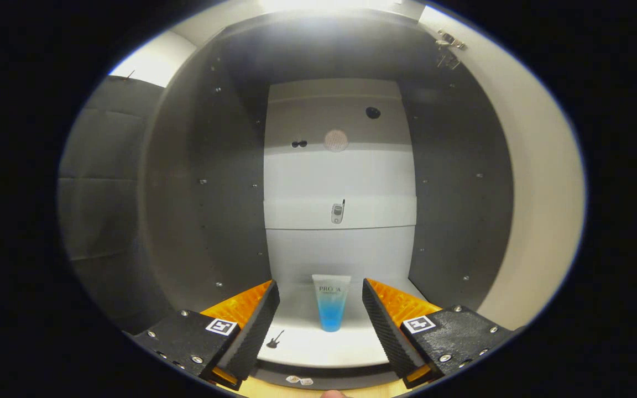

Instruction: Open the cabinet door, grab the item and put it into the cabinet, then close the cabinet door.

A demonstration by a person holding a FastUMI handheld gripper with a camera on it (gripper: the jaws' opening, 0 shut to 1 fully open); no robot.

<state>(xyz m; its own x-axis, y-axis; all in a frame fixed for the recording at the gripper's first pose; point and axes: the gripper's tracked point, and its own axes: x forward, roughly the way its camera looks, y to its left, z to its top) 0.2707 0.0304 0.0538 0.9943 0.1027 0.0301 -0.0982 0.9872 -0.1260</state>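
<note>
So the gripper [321, 296] is spread wide, both fingers apart with nothing held. Right between the tips, a bit past them, a tube [330, 301] stands cap-down on the bottom shelf [318, 345] of the cabinet [208, 182], touching neither finger. It's see-through, clear up top and blue toward the cap.

The shelf is white and glossy, catching a lot of light near its front edge, and there's a little guitar sticker [275, 339] on it just beside the left finger. 2 small stickers [299, 380] sit on the front lip below.

Further in, the back panel is white with 2 more shelves above. A phone sticker [338, 212] sits on the middle shelf's edge. Side walls are dark grey with rows of pegs. The door [534, 182] hangs open off to the right, hinge [450, 41] up top. Grey padded wall [103, 177] to the left.
</note>
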